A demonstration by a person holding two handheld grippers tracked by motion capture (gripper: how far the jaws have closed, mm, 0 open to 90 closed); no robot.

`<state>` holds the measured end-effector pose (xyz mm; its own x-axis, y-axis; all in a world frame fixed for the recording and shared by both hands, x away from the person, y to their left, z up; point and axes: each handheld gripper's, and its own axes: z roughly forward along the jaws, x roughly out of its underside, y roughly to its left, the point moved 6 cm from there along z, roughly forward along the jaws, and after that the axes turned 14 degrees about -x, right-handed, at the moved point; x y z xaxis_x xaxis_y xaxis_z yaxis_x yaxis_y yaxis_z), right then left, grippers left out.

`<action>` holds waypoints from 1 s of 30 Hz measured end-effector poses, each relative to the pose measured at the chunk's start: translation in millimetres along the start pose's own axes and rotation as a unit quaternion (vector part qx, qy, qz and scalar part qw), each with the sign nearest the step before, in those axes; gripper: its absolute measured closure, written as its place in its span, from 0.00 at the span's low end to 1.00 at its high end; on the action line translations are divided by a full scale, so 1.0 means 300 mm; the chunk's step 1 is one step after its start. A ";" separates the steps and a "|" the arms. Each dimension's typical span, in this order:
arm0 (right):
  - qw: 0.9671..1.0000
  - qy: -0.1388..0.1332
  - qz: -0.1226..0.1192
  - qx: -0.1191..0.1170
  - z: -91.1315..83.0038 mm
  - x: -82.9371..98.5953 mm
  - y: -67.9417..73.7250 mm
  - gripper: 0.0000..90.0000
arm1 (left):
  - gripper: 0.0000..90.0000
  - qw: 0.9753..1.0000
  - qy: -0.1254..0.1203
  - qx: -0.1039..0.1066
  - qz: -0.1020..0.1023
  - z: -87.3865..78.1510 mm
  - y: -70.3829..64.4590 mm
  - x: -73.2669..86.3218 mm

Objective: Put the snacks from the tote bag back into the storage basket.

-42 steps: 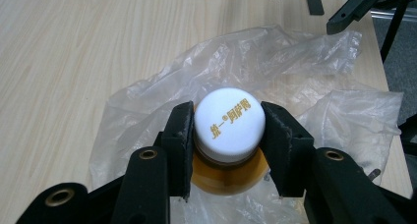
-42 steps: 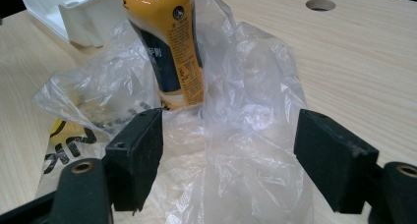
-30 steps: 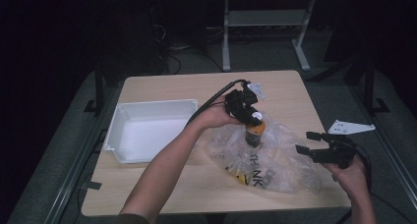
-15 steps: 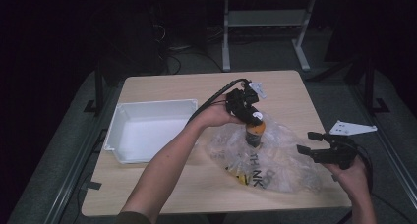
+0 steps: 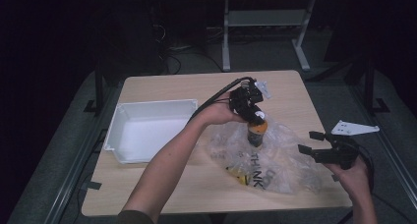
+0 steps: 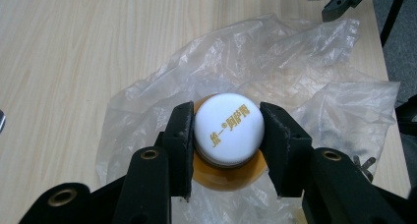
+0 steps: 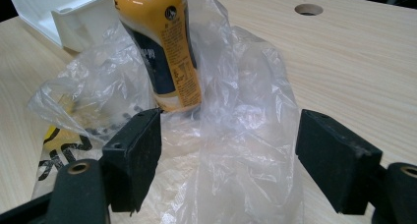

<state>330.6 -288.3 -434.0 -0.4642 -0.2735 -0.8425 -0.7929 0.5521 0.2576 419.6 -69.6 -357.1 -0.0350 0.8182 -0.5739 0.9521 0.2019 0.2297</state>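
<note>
High view first: the wooden table (image 5: 162, 184) has bare room along its far edge and at its near left corner, while the white tray (image 5: 147, 130) takes the left side, close to the left edge. A crumpled clear plastic bag (image 5: 275, 160) spreads over the right half, reaching near the front and right edges. Standing upright among its folds, just right of the tray, is the orange bottle (image 5: 255, 131). From above, the left gripper (image 5: 248, 103) comes down on the bottle's top; in the left gripper view its jaws are pressed against both sides of the white cap (image 6: 228, 127), pinching it. The right gripper (image 5: 319, 144) hovers at the table's right edge beside the bag, jaws spread wide. In the right gripper view those jaws straddle a raised fold of plastic without closing on it, the bottle beyond them.
</note>
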 end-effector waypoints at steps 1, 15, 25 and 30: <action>1.000 0.000 -0.001 0.001 -0.001 0.000 0.000 0.27 | 0.65 1.000 -0.001 -0.001 0.003 -0.005 0.002 -0.003; 1.000 -0.012 0.001 0.014 -0.022 0.001 -0.002 0.27 | 0.65 1.000 -0.012 -0.008 0.008 -0.082 0.008 -0.039; 1.000 -0.014 0.001 0.016 -0.024 0.001 -0.003 0.26 | 0.65 1.000 -0.015 -0.010 0.016 -0.122 0.005 -0.061; 1.000 -0.009 0.001 0.015 -0.015 0.002 -0.004 0.26 | 0.65 1.000 -0.014 -0.007 0.017 -0.125 -0.001 -0.065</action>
<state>329.6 -292.7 -432.6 -0.4579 -0.2587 -0.8505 -0.7802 0.5756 0.2449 408.5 -65.5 -316.5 0.0063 0.8093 -0.5874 0.9481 0.1819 0.2608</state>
